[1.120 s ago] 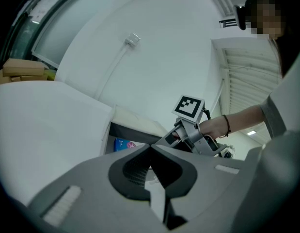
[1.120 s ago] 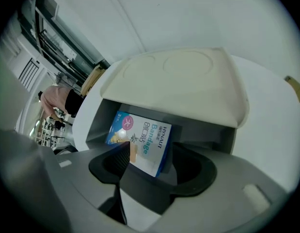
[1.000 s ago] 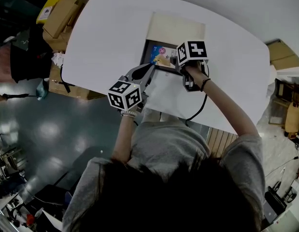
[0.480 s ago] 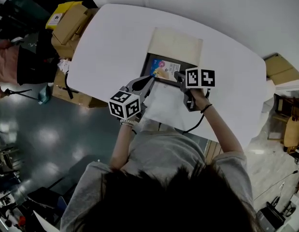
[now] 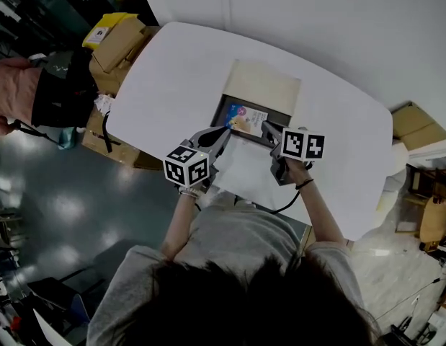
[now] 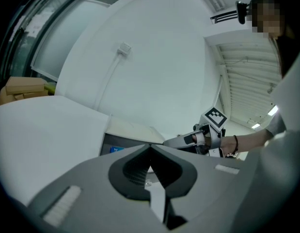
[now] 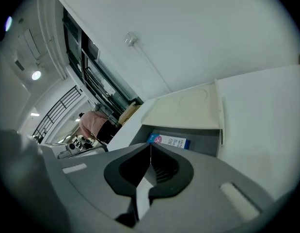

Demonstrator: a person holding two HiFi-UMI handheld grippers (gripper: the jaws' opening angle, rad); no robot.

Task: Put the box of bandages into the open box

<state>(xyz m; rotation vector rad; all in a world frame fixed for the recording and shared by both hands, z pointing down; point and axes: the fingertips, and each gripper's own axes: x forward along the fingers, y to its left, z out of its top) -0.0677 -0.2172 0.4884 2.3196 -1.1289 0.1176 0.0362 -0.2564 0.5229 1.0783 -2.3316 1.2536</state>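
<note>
Just ahead of and below the right claw (image 5: 264, 127), inside the open box (image 5: 221, 110) on the desk (image 5: 172, 71): the box of bandages (image 5: 246, 118), flat, long axis crosswise to the claw's line. Right claw probably nearer, tilted down, jaws just closed together on nothing. Left claw (image 5: 224, 130) alongside, likewise pressed together, empty.
</note>
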